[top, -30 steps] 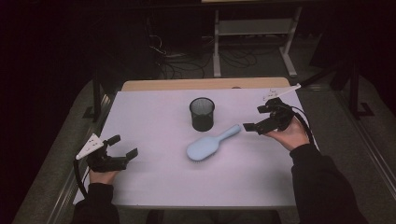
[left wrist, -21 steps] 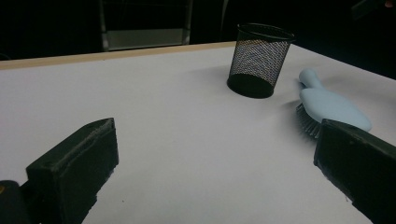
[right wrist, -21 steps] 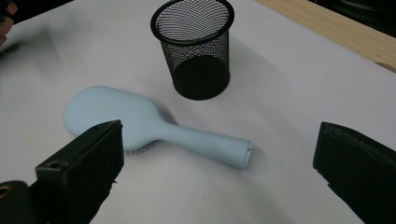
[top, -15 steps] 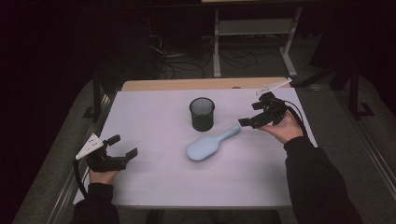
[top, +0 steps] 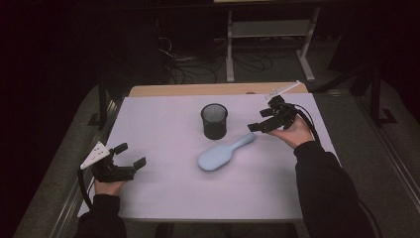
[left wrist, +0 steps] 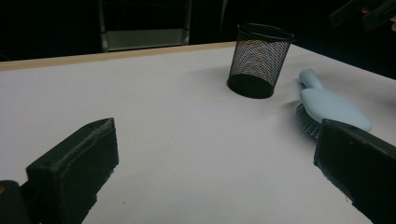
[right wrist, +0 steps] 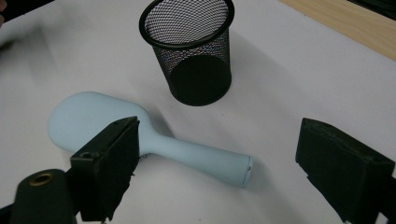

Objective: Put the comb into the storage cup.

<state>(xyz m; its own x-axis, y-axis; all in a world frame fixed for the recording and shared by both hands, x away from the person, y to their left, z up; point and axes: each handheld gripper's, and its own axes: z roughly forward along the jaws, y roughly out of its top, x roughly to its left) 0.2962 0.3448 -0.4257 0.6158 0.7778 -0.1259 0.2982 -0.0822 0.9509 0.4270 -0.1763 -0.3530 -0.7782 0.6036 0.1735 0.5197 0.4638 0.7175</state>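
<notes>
Brush: pale blue, paddle-shaped, lying bristles down near the middle of the white table, head toward the person, handle angled away toward the right gripper. Judged rigid moulded plastic, light, with a smooth and possibly slippery back; bristles soft and liable to bend if pinched. Best hold, by judgement: across the narrow round handle, near its free end, where it lies clear of other things and the jaws can straddle it; the broad head looks too wide and too slick for a sure pinch. Cup: black wire mesh, upright, open mouth up, apparently empty, standing just beyond the brush and near the handle, not touching it. Likely light and easy to tip if knocked. Right gripper: held above the table just past the handle's tip, jaws spread wide and holding nothing; in the right gripper view the handle lies between the two jaws' line of sight. Left gripper: low at the table's near left corner, well apart from brush and cup, jaws likewise spread and empty, aimed toward the cup.
</notes>
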